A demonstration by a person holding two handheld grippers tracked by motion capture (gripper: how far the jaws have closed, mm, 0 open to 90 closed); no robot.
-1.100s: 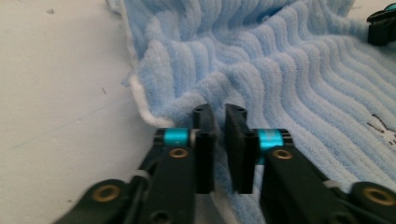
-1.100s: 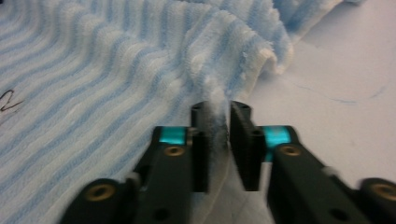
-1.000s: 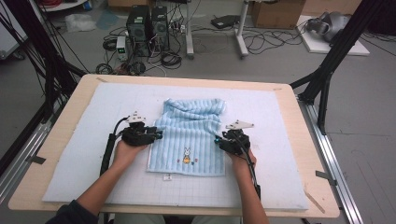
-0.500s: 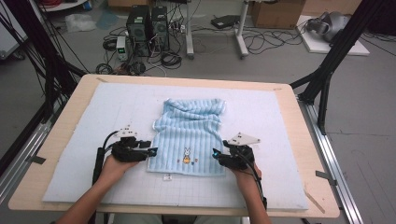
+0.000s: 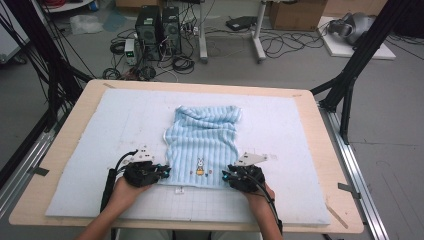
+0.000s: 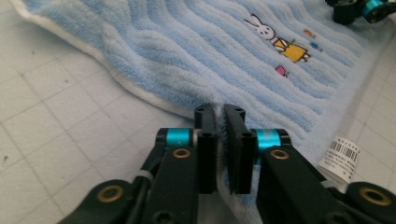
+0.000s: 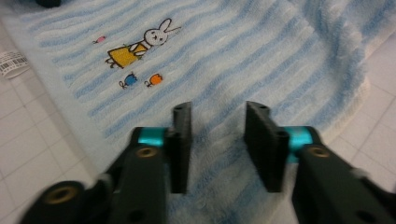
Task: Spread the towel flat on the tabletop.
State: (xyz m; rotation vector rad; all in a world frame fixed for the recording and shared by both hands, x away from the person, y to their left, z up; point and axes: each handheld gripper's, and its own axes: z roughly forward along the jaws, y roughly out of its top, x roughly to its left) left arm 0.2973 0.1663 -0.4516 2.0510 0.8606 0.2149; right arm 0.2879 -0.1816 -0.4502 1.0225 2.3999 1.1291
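A light-blue striped towel [image 5: 202,142] with a stitched rabbit [image 5: 200,166] lies flat on the white mat, bunched at its far end. My left gripper [image 5: 164,172] is at the towel's near left corner. In the left gripper view its jaws [image 6: 219,112] have just closed and pinch the towel's white edge [image 6: 154,100]. My right gripper [image 5: 226,176] is at the near right corner. In the right gripper view its jaws [image 7: 217,112] have been closing but still stand apart, with the towel [image 7: 243,51] lying between them, untouched by the pads.
The gridded white mat [image 5: 125,115] covers the wooden table [image 5: 345,165]. A small barcode tag [image 6: 343,151] sticks out from the towel's near hem. Computers and cables lie on the floor beyond the far edge.
Both hands have slid back along the towel's sides toward the person, down to its near corners. The towel lies as before.
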